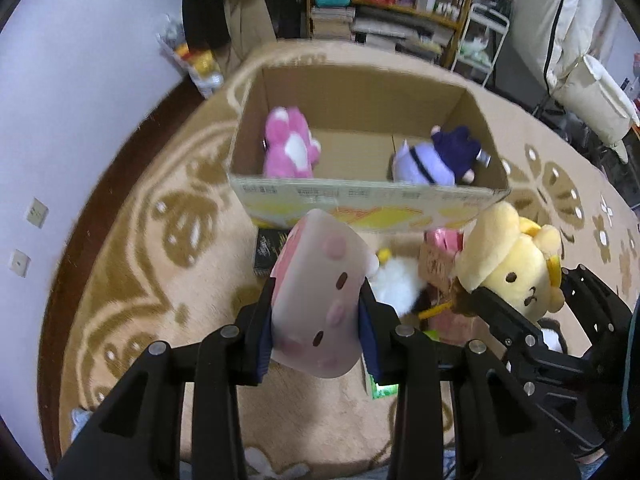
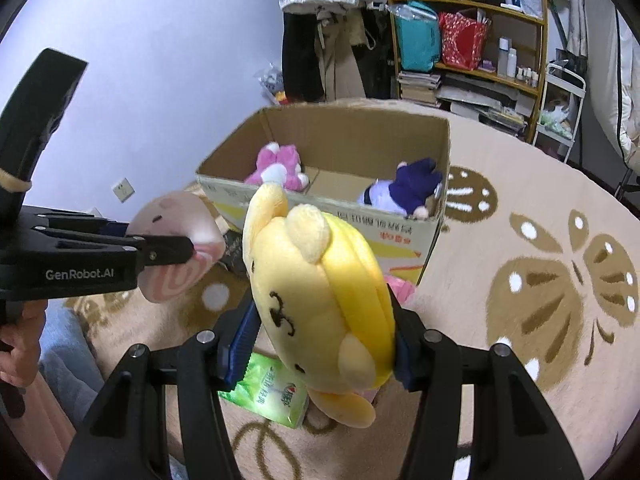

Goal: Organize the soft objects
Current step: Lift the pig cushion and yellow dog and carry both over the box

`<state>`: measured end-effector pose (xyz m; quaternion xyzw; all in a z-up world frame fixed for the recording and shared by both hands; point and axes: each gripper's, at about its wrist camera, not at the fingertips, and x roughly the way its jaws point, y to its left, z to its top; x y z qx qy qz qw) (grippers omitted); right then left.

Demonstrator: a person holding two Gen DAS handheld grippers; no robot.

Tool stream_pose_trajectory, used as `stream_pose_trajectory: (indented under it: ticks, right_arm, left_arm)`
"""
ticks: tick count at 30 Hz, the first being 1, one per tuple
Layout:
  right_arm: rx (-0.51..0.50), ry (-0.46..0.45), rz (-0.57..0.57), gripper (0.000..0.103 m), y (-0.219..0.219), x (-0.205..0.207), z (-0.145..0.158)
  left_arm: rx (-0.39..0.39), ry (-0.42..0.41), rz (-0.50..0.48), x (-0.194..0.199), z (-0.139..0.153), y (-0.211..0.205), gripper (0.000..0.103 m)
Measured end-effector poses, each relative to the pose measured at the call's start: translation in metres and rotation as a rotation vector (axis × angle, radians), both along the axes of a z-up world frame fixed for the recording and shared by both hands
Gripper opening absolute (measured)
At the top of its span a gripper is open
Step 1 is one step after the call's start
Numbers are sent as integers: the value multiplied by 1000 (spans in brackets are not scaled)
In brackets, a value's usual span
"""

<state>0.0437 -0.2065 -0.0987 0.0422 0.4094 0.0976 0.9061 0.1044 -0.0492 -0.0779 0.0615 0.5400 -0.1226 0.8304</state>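
Observation:
My left gripper (image 1: 316, 320) is shut on a pale pink roll-shaped plush (image 1: 320, 300) with a small face, held above the carpet. From the right wrist view the same pink plush (image 2: 180, 240) shows at the left, in the left gripper (image 2: 188, 248). My right gripper (image 2: 320, 340) is shut on a yellow dog plush (image 2: 320, 292), which also appears at the right as the yellow plush (image 1: 516, 260). Ahead stands an open cardboard box (image 1: 360, 200) holding a pink plush (image 1: 290, 144) and a purple plush (image 1: 436, 156).
On the beige patterned carpet (image 2: 520, 240) lie a white plush (image 1: 396, 280), a pink packet (image 1: 440, 248), a dark book (image 1: 270, 252) and a green tissue pack (image 2: 272, 388). Shelves (image 2: 472, 48) and hanging clothes stand behind the box. A hand (image 2: 20, 344) grips the left tool.

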Motion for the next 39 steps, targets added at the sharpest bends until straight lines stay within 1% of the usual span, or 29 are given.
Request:
stream_pose_trajectory:
  ticks: [2,6,11,17,22,25,30,34,39]
  right_arm:
    - [12,-7,-4,59,-3,0,3]
    - [43,-15,-17,59,-8,1,5]
    - [50,-78,-27,59,-12,0,21]
    - [56,-167,-45,59,-22,3,44]
    - [46,-222,-41,60,-27,18,59]
    - [40,-234,-40,60,-29,30,63]
    - [16,-232,-13,60,-30,49,61]
    - [-4,-241,6,60,-27,62,59]
    - [-19,-264,25,60,-25,78,59]
  left_arm:
    - [1,-44,1,-1,8,2,35]
    - [-18,-75,20,4,14,5,35]
    - [-34,-137,48,5,28,12,35]
    - [-73,-246,69,7,48,19,35]
    - [-100,-313,85,18,60,20,36]
    - [-98,-338,89,28,62,19,36]
    - [-92,-367,92,43,62,15,36]
    - [-89,-374,93,56,59,10,36]
    - [-75,-389,72,64,53,0,36]
